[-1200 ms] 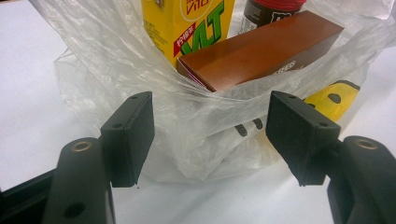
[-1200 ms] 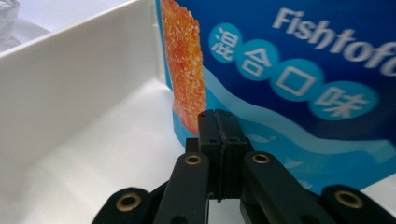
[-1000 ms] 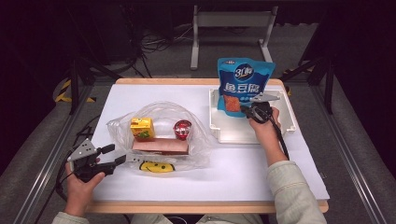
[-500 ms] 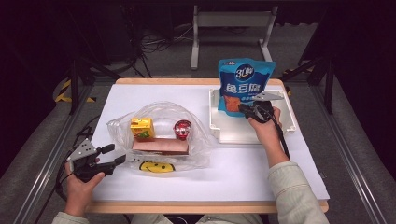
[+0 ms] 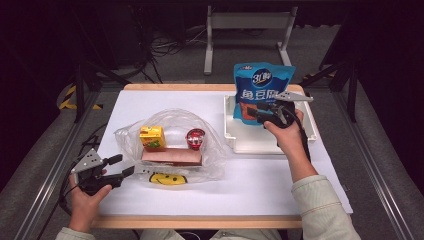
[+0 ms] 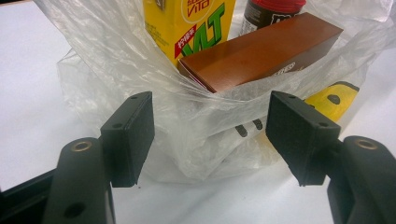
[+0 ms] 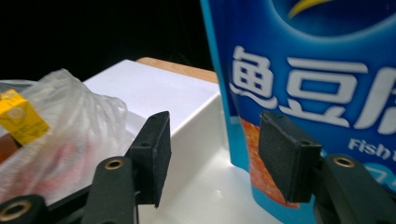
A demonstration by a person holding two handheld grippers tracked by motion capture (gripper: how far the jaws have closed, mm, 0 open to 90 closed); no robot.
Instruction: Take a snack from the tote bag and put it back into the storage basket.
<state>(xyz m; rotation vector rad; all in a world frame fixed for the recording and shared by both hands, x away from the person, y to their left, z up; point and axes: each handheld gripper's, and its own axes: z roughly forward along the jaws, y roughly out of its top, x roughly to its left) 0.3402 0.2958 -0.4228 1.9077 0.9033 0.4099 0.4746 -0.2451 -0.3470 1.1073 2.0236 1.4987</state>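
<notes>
A blue snack pouch (image 5: 262, 82) (image 7: 317, 70) stands upright in the white tray (image 5: 260, 145) at the right. My right gripper (image 5: 254, 112) (image 7: 212, 149) is at its lower part. Its jaws have just been opening; the pouch's left edge lies between them, and the pads do not press on it. At the front left, my left gripper (image 5: 121, 165) (image 6: 210, 116) stands open at the edge of a clear plastic bag (image 5: 170, 122) (image 6: 196, 135). The bag holds a yellow carton (image 5: 152, 136) (image 6: 187, 23), a brown box (image 5: 172, 156) (image 6: 261, 56) and a red-lidded cup (image 5: 195, 138).
The bag carries a yellow smiley print (image 5: 167, 178) near the table's front edge. A white sheet (image 5: 250, 185) covers the wooden table. Metal frame legs (image 5: 250, 30) and cables lie on the floor behind it.
The right gripper has opened off the pouch and lifted slightly; the pouch stays upright in the tray. The left gripper and the bag have kept still.
</notes>
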